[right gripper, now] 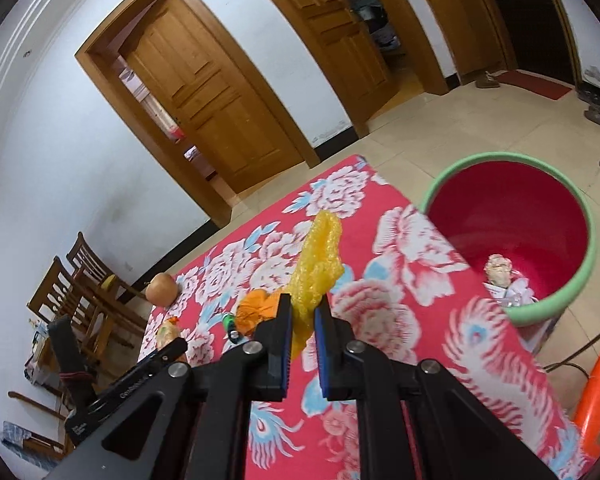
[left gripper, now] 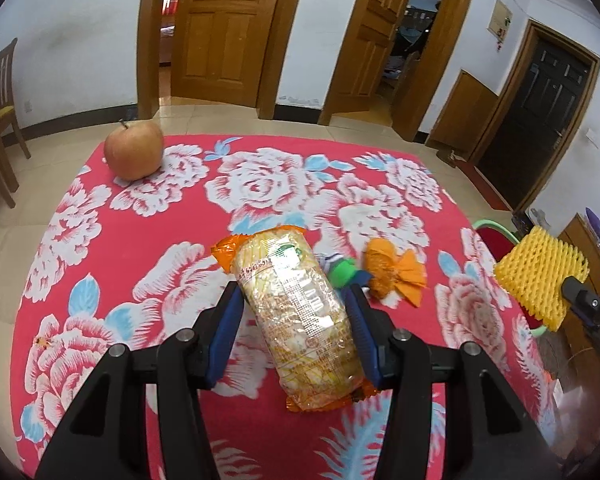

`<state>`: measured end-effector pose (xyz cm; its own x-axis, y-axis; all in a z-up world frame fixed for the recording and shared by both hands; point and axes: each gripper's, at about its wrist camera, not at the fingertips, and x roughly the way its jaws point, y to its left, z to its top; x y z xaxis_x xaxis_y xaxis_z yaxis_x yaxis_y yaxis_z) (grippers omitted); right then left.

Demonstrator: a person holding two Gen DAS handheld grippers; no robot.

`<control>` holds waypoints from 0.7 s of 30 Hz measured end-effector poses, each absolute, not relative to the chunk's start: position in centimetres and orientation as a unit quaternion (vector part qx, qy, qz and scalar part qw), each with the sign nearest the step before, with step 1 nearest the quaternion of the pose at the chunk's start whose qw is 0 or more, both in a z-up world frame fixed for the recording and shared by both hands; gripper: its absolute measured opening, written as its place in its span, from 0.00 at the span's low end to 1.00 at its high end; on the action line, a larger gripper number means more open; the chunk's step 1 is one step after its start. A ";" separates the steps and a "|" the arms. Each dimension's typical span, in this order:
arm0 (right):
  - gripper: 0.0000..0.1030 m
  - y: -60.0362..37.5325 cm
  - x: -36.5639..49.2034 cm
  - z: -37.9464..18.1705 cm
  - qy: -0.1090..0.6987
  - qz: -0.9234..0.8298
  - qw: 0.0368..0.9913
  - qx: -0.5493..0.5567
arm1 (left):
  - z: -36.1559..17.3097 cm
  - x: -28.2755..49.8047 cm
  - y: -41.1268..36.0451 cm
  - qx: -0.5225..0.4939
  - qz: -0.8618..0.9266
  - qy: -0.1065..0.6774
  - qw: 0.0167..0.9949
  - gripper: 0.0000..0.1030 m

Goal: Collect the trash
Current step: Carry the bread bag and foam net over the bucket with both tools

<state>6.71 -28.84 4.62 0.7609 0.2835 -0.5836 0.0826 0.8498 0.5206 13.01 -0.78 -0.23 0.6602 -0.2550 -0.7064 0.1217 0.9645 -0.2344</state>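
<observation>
Two grippers are working over a floral-clothed desk as trash is being collected. The right gripper is pinching a yellow foam fruit net in nearly closed fingers, the net's long axis trailing forward from the tips. A red bin with a green rim, already holding scraps, is standing off the desk's far right edge, ahead and to the right of those fingers, so the right hand appears the nearer one for the drop. The left gripper is clasping a clear noodle packet across its middle, fingers half-spread around it, packet running lengthwise away from the hand. Lying just beyond it are an orange wrapper and a green-capped item; an apple is sitting at the far left corner.
</observation>
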 end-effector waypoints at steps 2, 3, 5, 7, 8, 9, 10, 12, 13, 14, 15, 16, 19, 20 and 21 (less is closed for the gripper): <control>0.12 -29.5 6.1 4.7 0.334 0.048 0.902 0.268 | 0.1 12.7 -1.3 -0.083 -0.111 0.400 0.906 0.51; 0.12 -29.7 5.9 4.7 0.332 0.046 0.903 0.268 | 0.3 12.6 -1.6 -0.082 -0.114 0.401 0.905 0.51; 0.12 -30.3 5.4 4.8 0.323 0.044 0.905 0.273 | 0.5 12.5 -2.0 -0.081 -0.120 0.403 0.904 0.51; 0.12 -30.8 5.1 4.8 0.317 0.045 0.904 0.282 | 0.8 12.3 -2.6 -0.080 -0.124 0.405 0.902 0.51; 0.12 -31.0 4.9 4.7 0.315 0.046 0.904 0.286 | 1.0 12.3 -2.9 -0.080 -0.125 0.405 0.902 0.51; 0.12 -31.2 4.7 4.7 0.312 0.046 0.904 0.287 | 1.1 12.2 -3.1 -0.080 -0.127 0.405 0.902 0.51; 0.12 -31.4 4.5 4.7 0.310 0.047 0.905 0.289 | 1.3 12.1 -3.4 -0.080 -0.129 0.405 0.902 0.51; 0.12 -31.7 4.2 4.8 0.306 0.047 0.906 0.289 | 1.6 12.0 -4.2 -0.081 -0.134 0.404 0.901 0.51; 0.12 -32.0 4.1 4.9 0.303 0.046 0.907 0.288 | 1.7 12.0 -4.6 -0.082 -0.139 0.404 0.901 0.51; 0.12 -32.2 4.0 5.0 0.300 0.045 0.908 0.288 | 1.8 11.9 -5.0 -0.082 -0.142 0.404 0.900 0.51; 0.12 -32.4 3.9 5.1 0.297 0.044 0.909 0.288 | 1.9 11.9 -5.4 -0.082 -0.146 0.405 0.899 0.51; 0.12 -32.8 3.7 5.3 0.294 0.042 0.910 0.289 | 2.0 11.9 -5.8 -0.080 -0.149 0.406 0.898 0.51; 0.12 -33.8 3.3 5.5 0.286 0.033 0.913 0.289 | 2.4 12.1 -7.6 -0.072 -0.161 0.408 0.896 0.51; 0.12 -34.1 3.3 5.5 0.284 0.030 0.914 0.289 | 2.5 12.2 -8.1 -0.069 -0.164 0.408 0.896 0.51; 0.12 -34.4 3.2 5.5 0.282 0.027 0.914 0.290 | 2.6 12.3 -8.5 -0.067 -0.166 0.408 0.895 0.51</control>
<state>3.17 -34.44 5.53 0.8398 0.2132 -0.4992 0.1140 0.8299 0.5462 12.26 -8.51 2.60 0.6123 -0.3529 -0.7075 0.2433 0.9356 -0.2561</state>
